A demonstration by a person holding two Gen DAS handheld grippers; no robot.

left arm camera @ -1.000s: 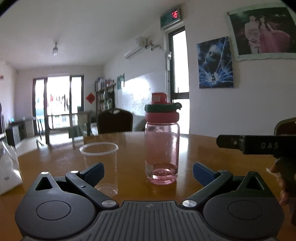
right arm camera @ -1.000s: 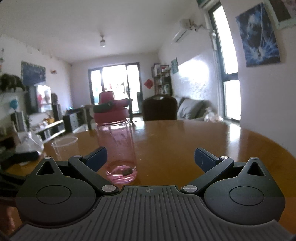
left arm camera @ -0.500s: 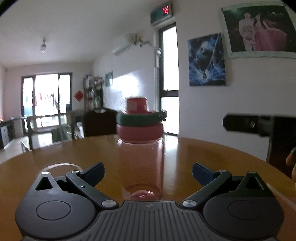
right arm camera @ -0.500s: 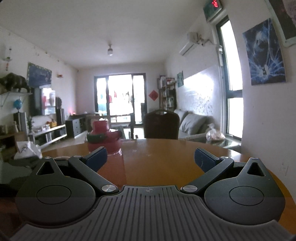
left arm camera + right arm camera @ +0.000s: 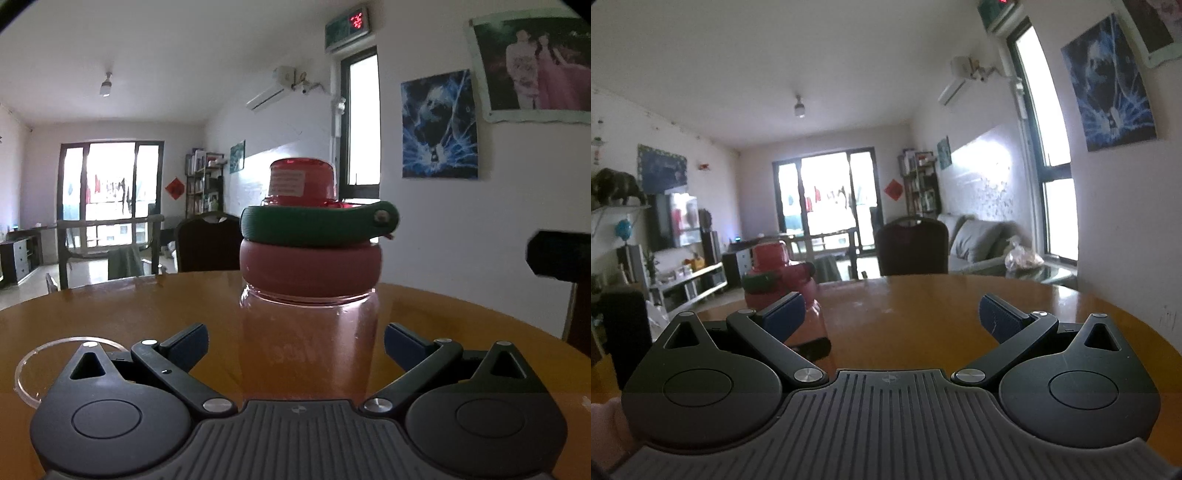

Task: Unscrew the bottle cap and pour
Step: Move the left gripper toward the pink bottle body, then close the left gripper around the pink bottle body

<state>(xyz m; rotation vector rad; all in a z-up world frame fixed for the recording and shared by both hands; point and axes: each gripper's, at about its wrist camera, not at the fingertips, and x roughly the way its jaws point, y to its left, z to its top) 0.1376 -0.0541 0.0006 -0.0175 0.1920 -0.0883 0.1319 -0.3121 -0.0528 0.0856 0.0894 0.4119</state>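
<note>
Closer than half a second ago, the left gripper [image 5: 294, 341] now has the bottle [image 5: 309, 332] standing between its spread fingers, blue pads clear of the clear pink wall on both sides. From the left wrist view the bottle fills the middle of the frame, upright on the wooden table [image 5: 147, 306]. Its body is see-through and pink-tinted, topped by a wide dull-red screw collar, a dark green carry loop [image 5: 317, 225] lying around the neck, and a bright red cap [image 5: 301, 182] with a white label on its front. The rim of a clear plastic cup [image 5: 44, 354] shows low on the left, just beside the left finger. In the right wrist view the right gripper [image 5: 892, 317] is also spread wide with nothing between its pads; the bottle [image 5: 775, 273] sits off to its left, partly hidden behind the left finger.
</note>
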